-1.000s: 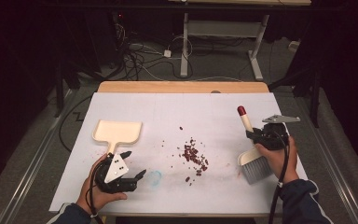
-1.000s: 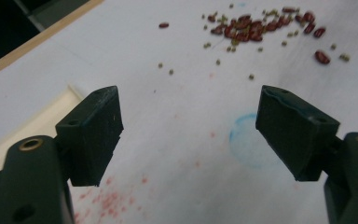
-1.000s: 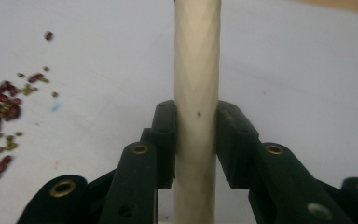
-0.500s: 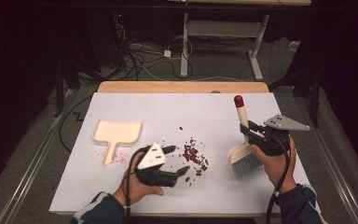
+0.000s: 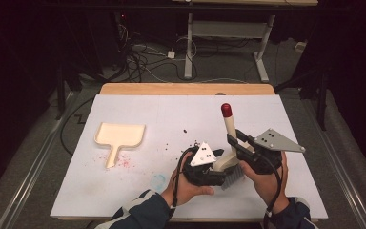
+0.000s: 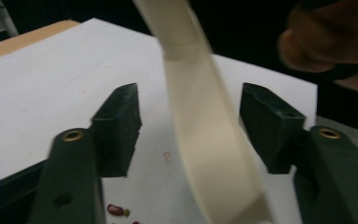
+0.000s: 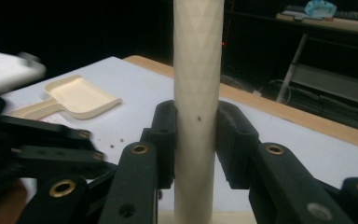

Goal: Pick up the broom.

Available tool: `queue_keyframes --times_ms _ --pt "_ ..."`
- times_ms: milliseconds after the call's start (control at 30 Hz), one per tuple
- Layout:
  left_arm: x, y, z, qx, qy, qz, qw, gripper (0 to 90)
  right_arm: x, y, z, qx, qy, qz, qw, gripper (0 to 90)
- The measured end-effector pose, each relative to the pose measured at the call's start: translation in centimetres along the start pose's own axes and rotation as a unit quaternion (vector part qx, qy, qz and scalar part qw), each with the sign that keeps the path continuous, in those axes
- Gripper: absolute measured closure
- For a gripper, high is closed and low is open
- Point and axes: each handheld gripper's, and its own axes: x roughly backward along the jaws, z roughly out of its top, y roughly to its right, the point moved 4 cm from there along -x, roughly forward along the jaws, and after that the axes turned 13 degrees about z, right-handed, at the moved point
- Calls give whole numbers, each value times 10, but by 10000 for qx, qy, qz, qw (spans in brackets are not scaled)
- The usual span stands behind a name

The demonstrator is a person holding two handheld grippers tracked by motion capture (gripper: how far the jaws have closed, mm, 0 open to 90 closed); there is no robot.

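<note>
Cream brush [image 5: 228, 143] stands upright, handle clamped in right tool [image 7: 196, 140]; left tool [image 6: 189, 126], jaws just closing, straddles the brush neck, pads not touching yet; step: two-tool regrip; next: left pinches neck; beans [image 6: 115, 209] under left tool; dustpan [image 5: 119, 136] well left.

A cream dustpan [image 5: 119, 136] lies flat on the white table [image 5: 138, 191], well off to the left gripper's left, with a pink smear [image 5: 123, 162] by its handle. A faint blue stain [image 5: 158, 181] sits just left of that gripper. Beyond both grippers, cables [image 5: 138, 52] and a desk frame [image 5: 224, 38] stand on the dark floor.
</note>
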Motion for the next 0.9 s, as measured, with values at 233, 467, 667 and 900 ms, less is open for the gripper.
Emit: queue_keyframes --times_ms 233,467,667,900 --pt "10 -14 -6 -92 83 39 9999 634 -1 -13 5 175 123 0 9998 708" --pt "34 -36 -5 -471 -159 -140 9987 659 7 -13 10 920 -17 1272 9876 492" --pt "54 -42 -10 -1020 -379 -718 9915 659 5 -12 -2 1405 -825 2046 9652 412" --pt "66 -32 -29 -1562 -677 -1361 9759 658 -24 -32 -38 1649 -1826 3168 9160 442"
